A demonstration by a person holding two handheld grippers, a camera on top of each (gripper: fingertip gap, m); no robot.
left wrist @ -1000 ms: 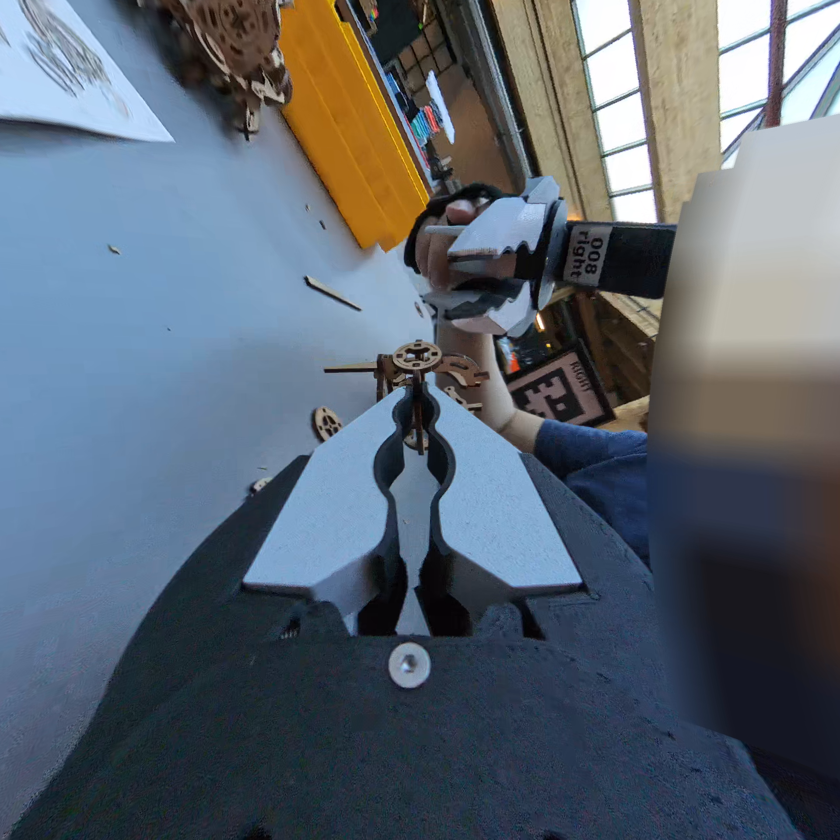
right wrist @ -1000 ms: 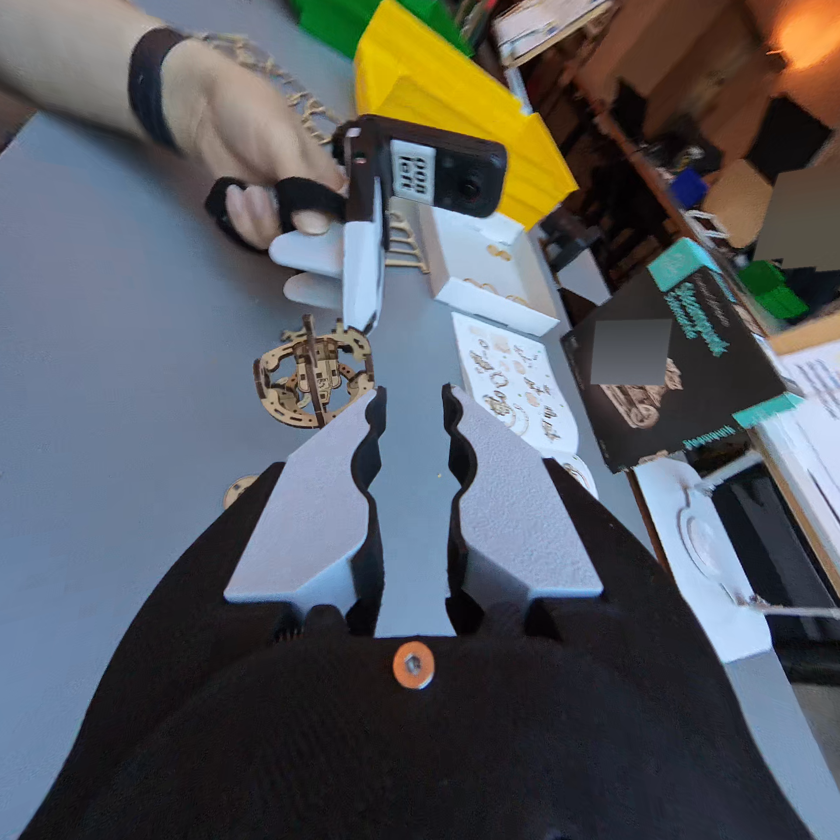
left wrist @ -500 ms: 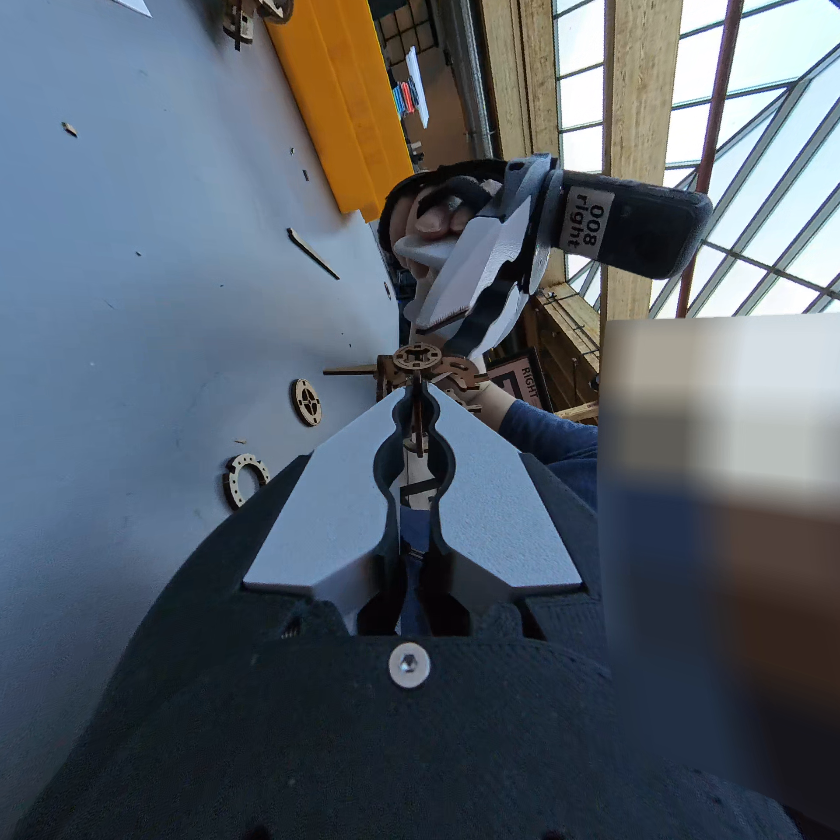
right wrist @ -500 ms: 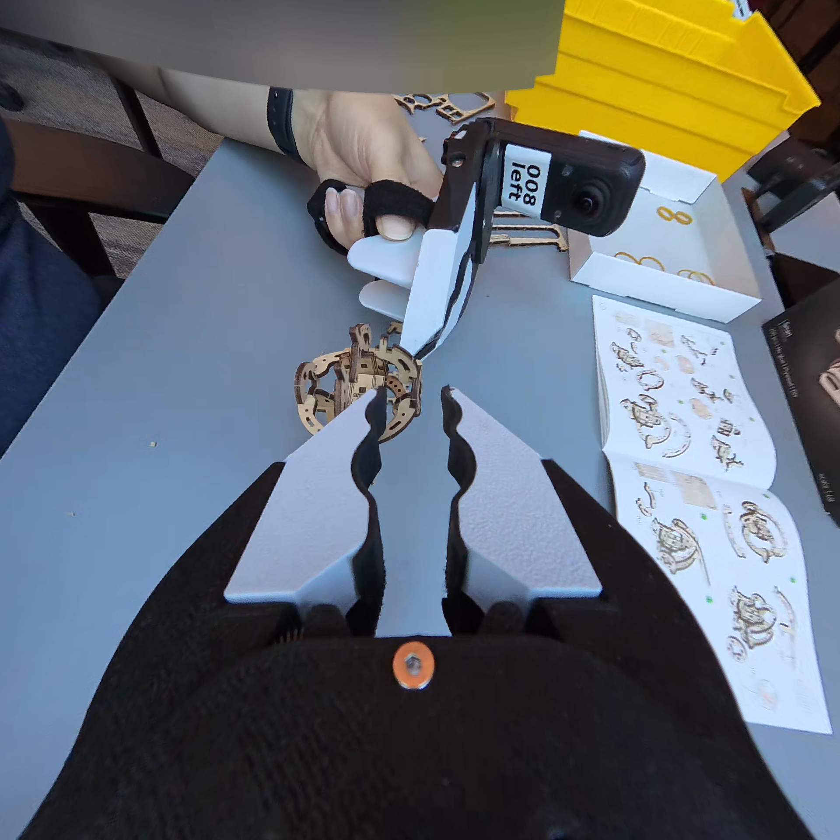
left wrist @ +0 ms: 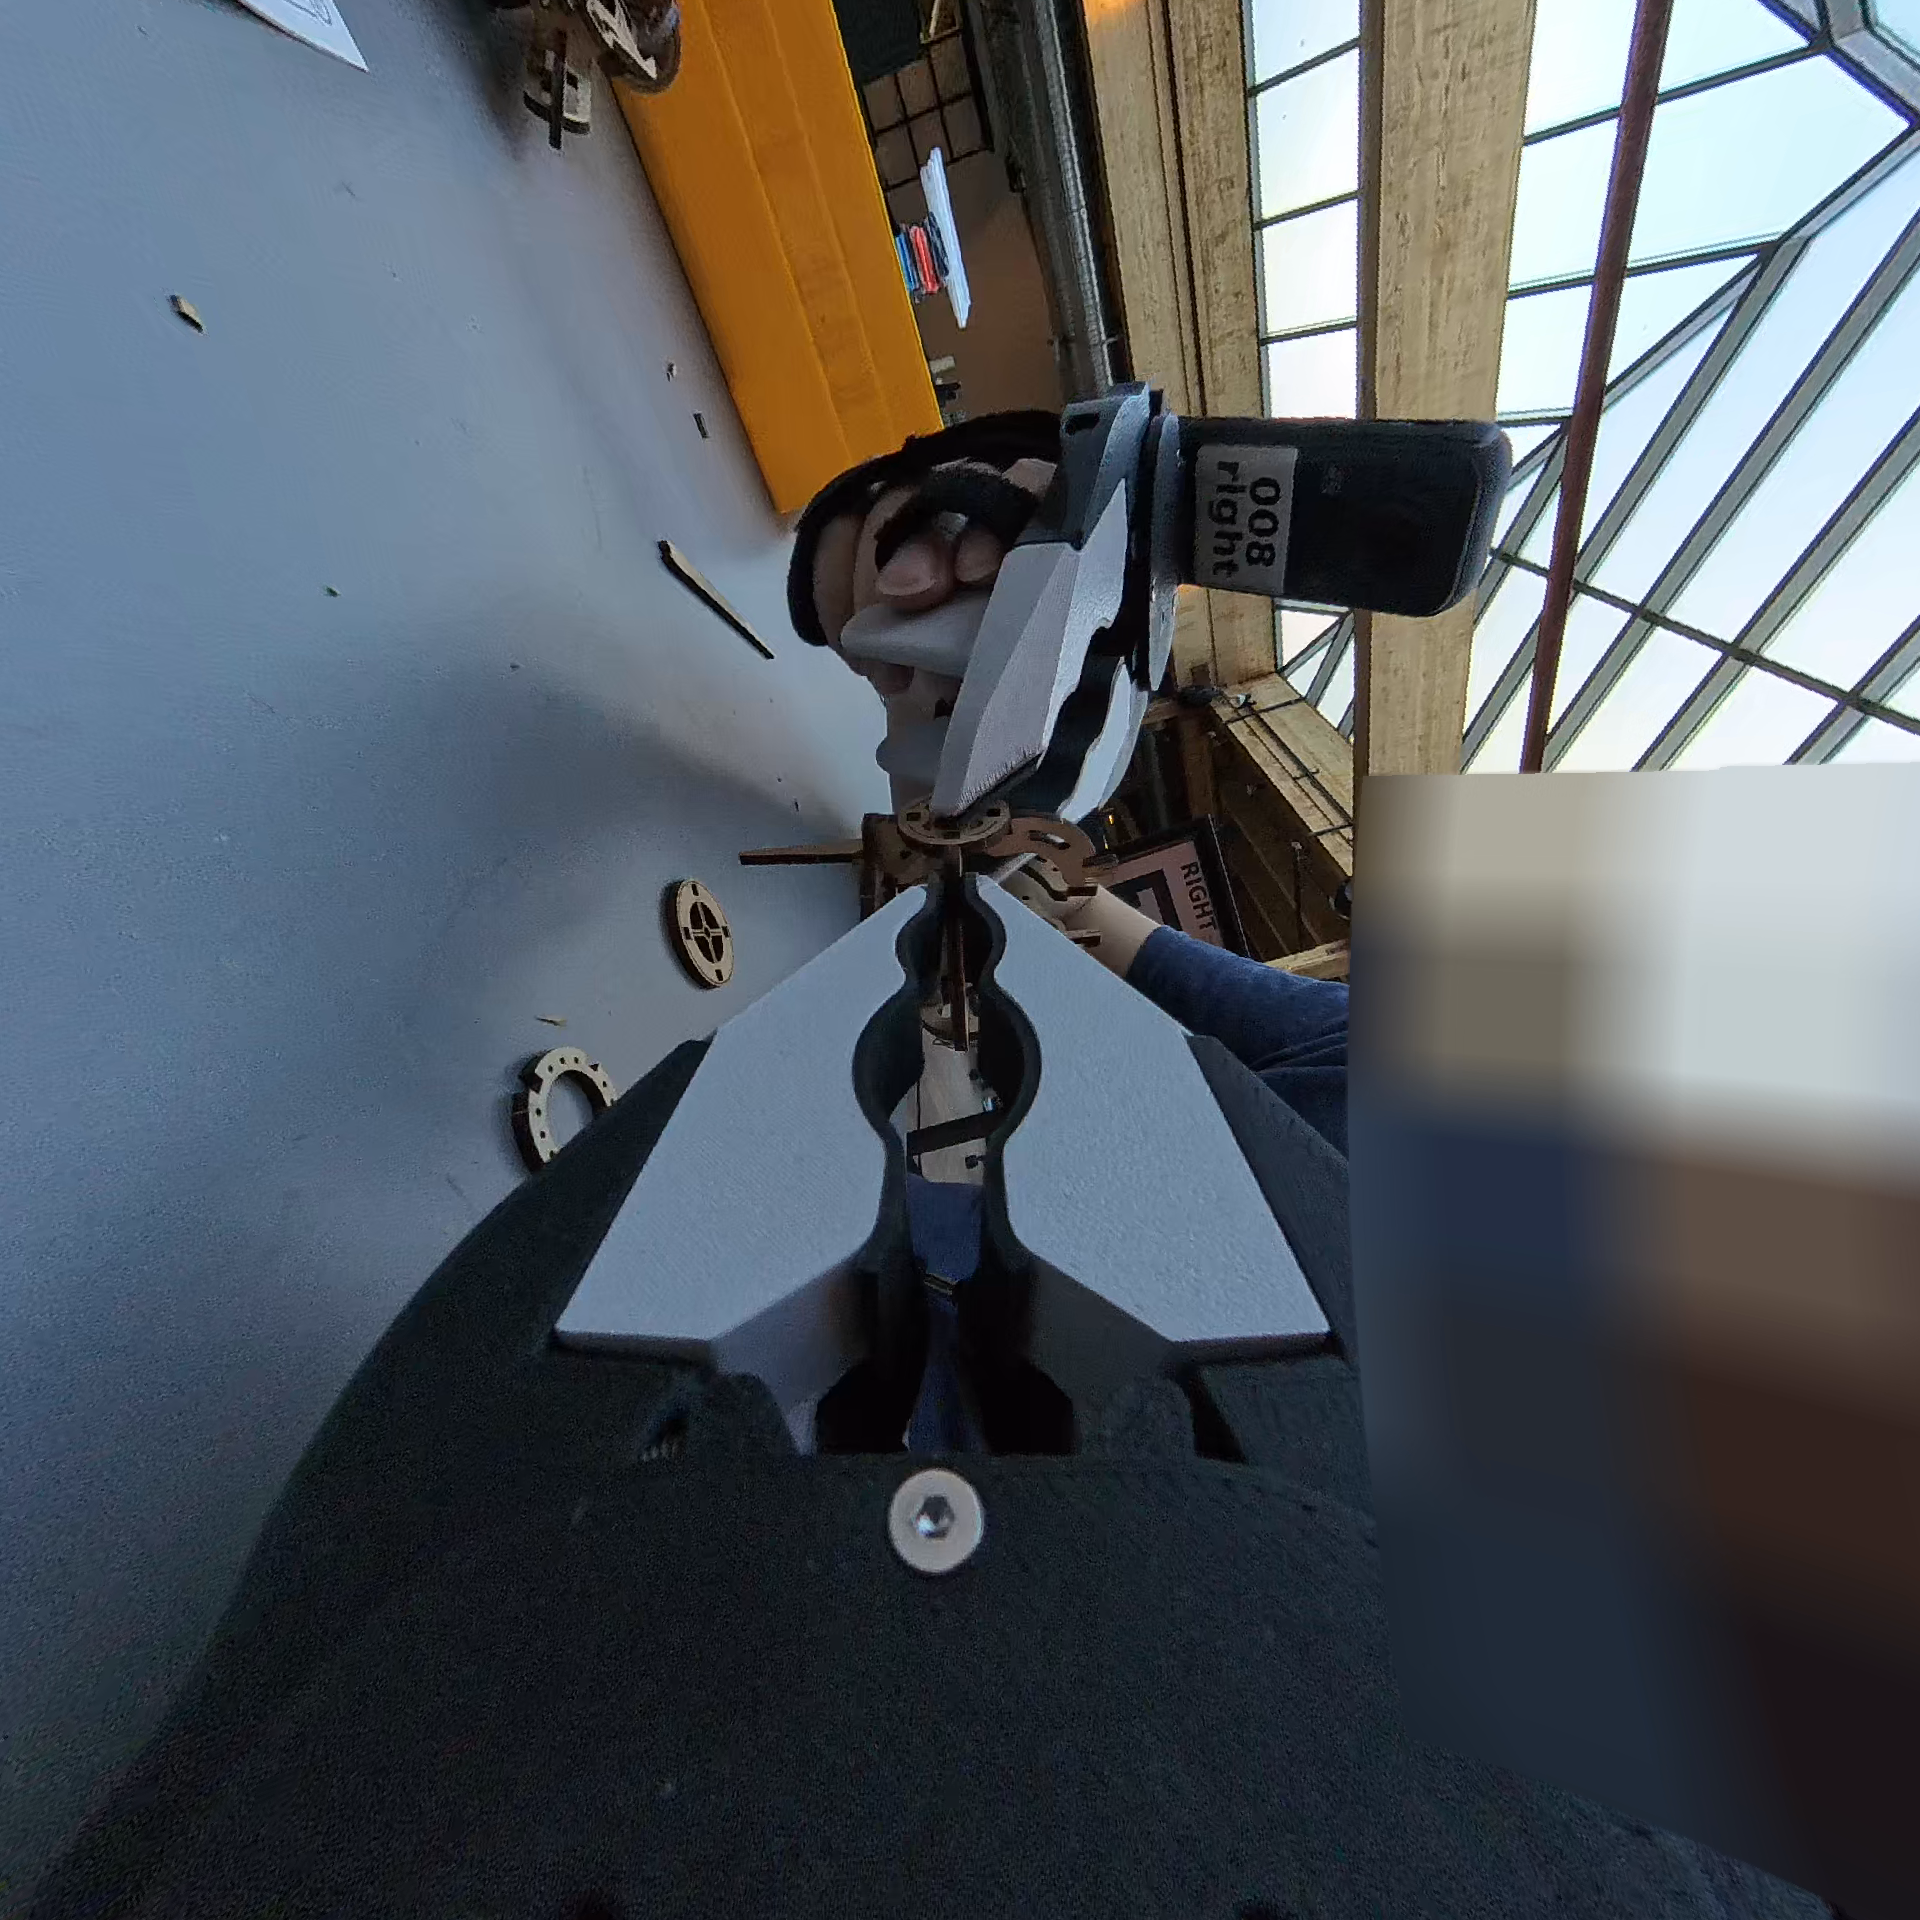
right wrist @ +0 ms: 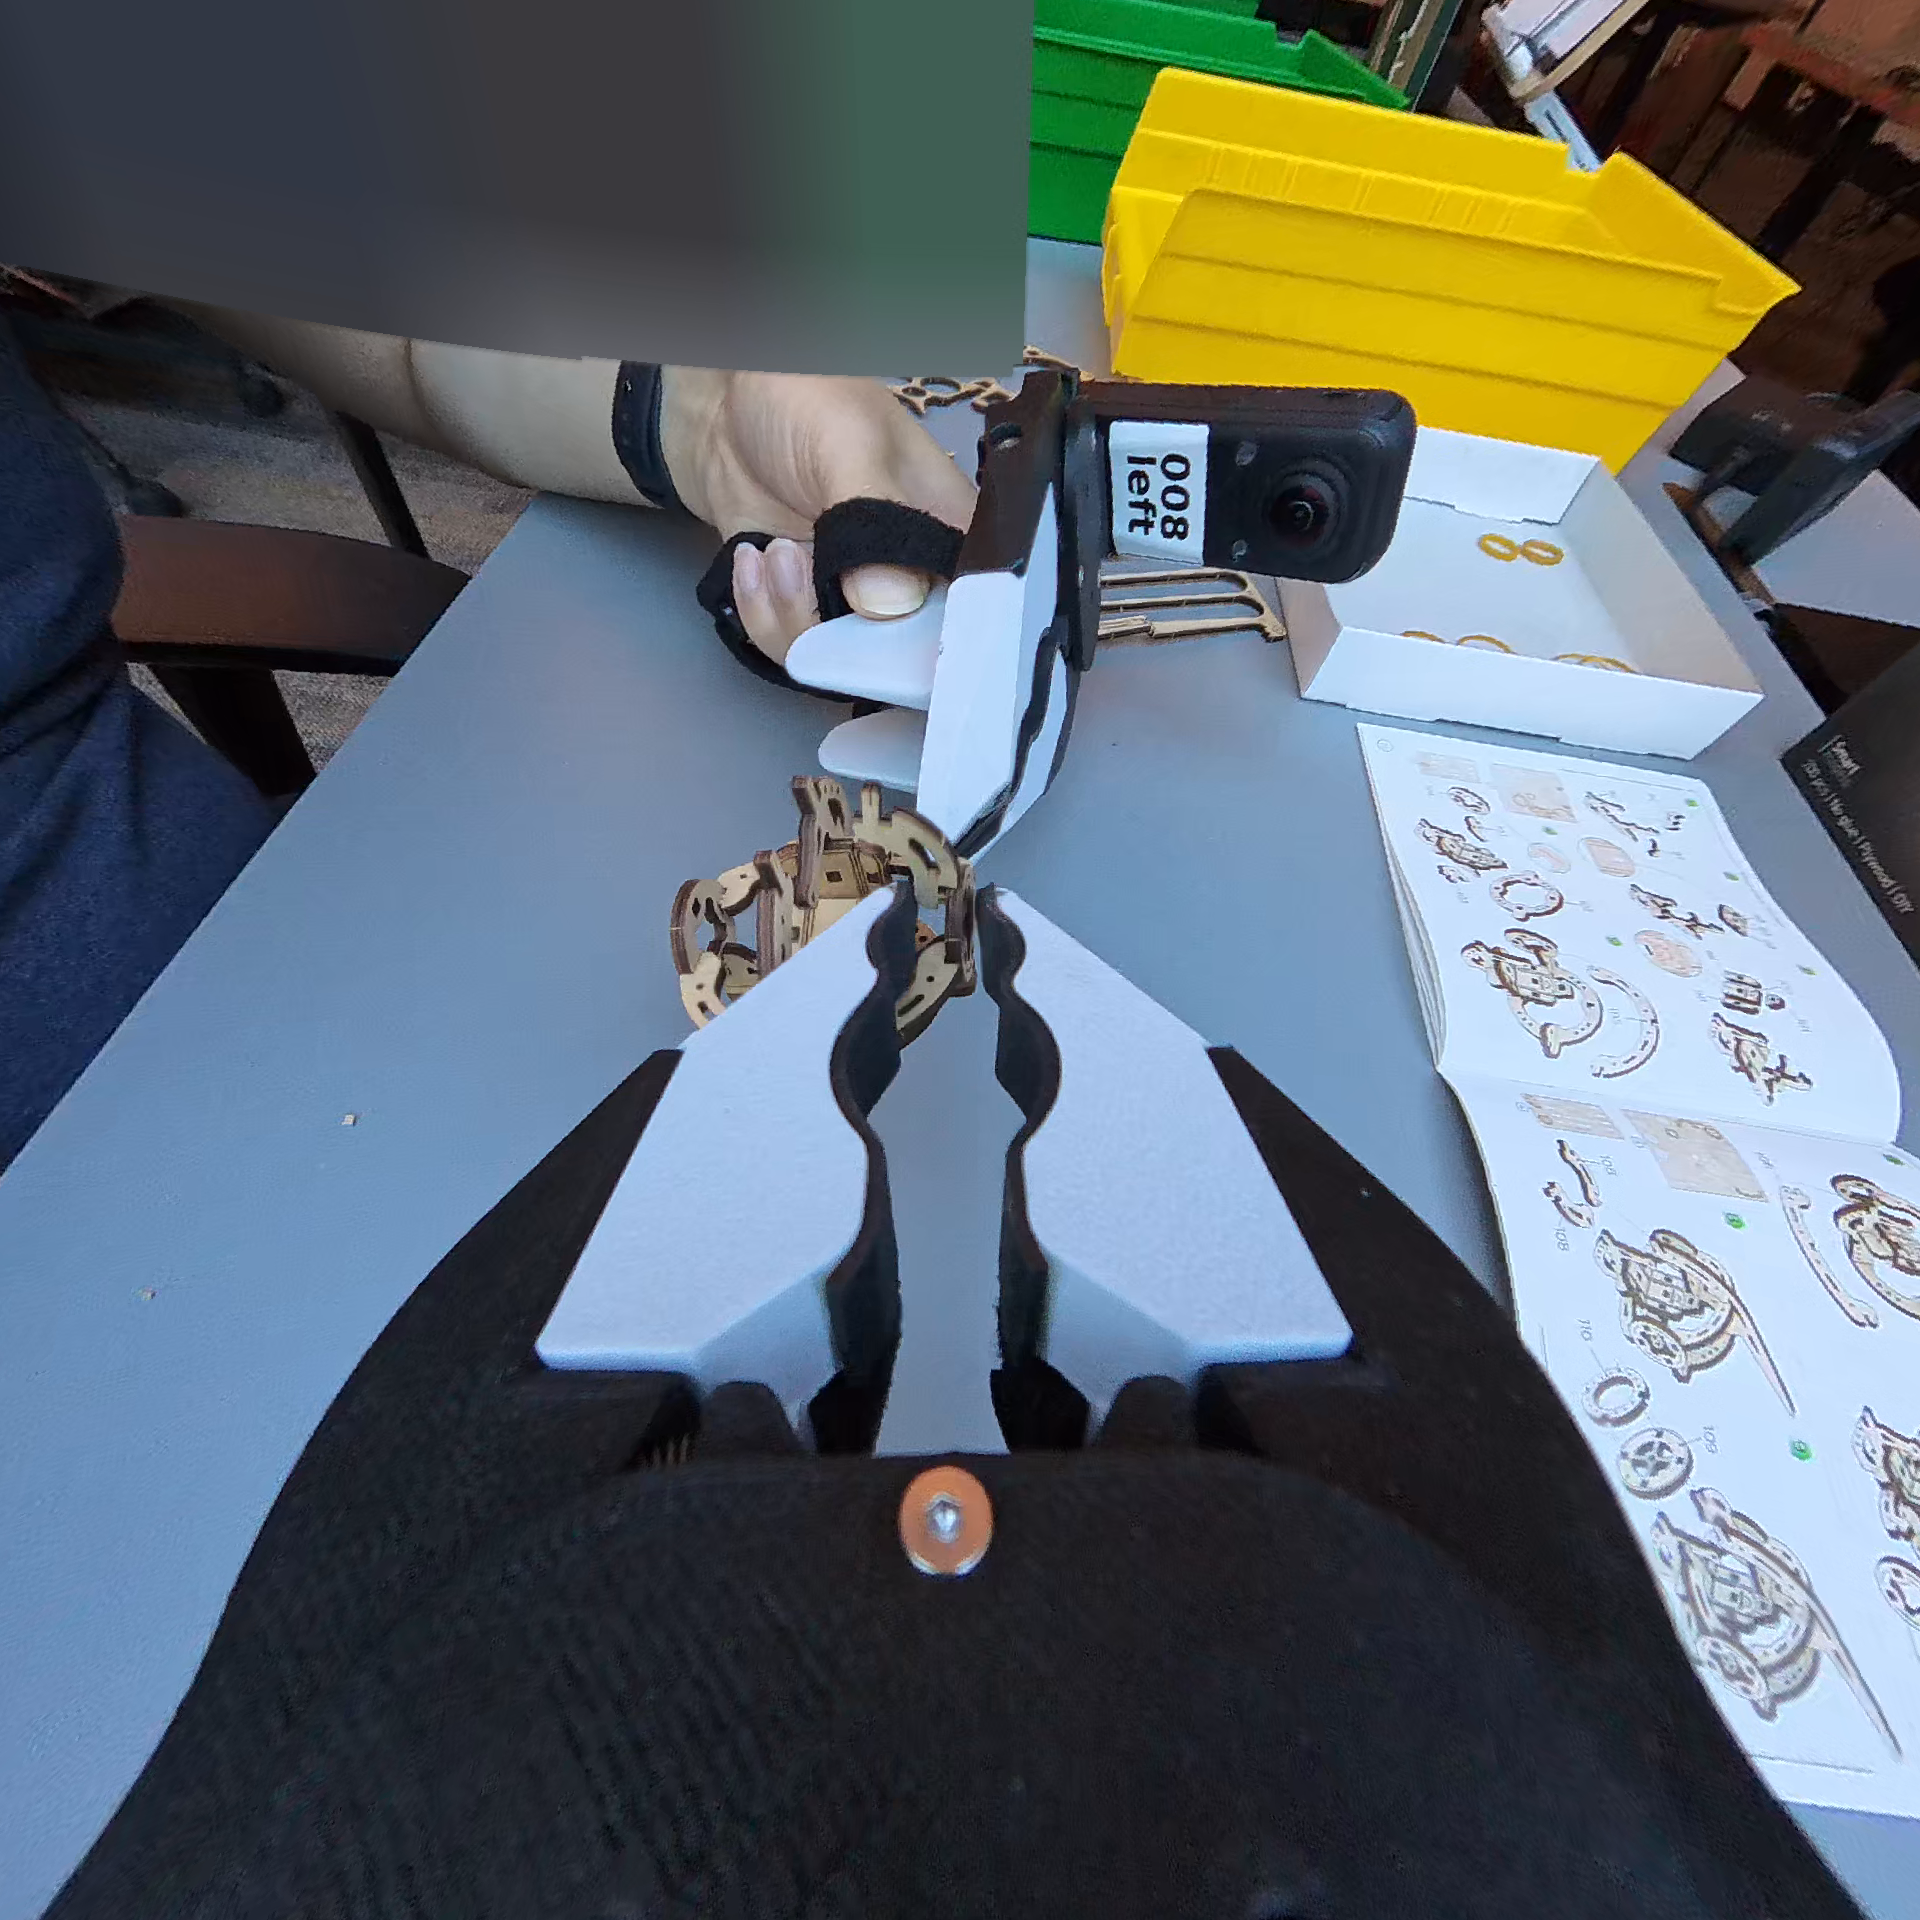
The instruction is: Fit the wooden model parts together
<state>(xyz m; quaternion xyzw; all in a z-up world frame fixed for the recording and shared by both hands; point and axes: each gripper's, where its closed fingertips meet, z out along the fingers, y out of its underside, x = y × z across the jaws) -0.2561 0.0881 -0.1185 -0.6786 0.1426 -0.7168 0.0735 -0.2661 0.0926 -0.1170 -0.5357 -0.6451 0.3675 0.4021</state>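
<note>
A small wooden model (right wrist: 790, 914) of curved, laser-cut pieces hangs just above the grey table (right wrist: 416, 935). My left gripper (left wrist: 951, 894) is shut on a thin upright part of the model (left wrist: 1039, 836), and it also shows in the right wrist view (right wrist: 982, 831), coming down from above. My right gripper (right wrist: 943, 899) has its jaws narrowed around the model's near rim, with a wooden edge between the tips. In the left wrist view the right gripper (left wrist: 1013, 795) touches the model's top disc from above. A hand holds each gripper.
A loose wooden disc (left wrist: 704, 932), a ring (left wrist: 556, 1101) and a thin stick (left wrist: 717, 603) lie on the table. An open instruction booklet (right wrist: 1621, 987), a white box (right wrist: 1507, 665), a black box (right wrist: 1860, 790) and yellow bins (right wrist: 1403, 260) stand to the right. A green bin (right wrist: 1143, 104) stands behind. Both grippers' tips are close together, under 4 cm apart.
My right gripper has moved in onto the model and its jaws have narrowed around the rim. My left gripper has kept hold and turned the model.
</note>
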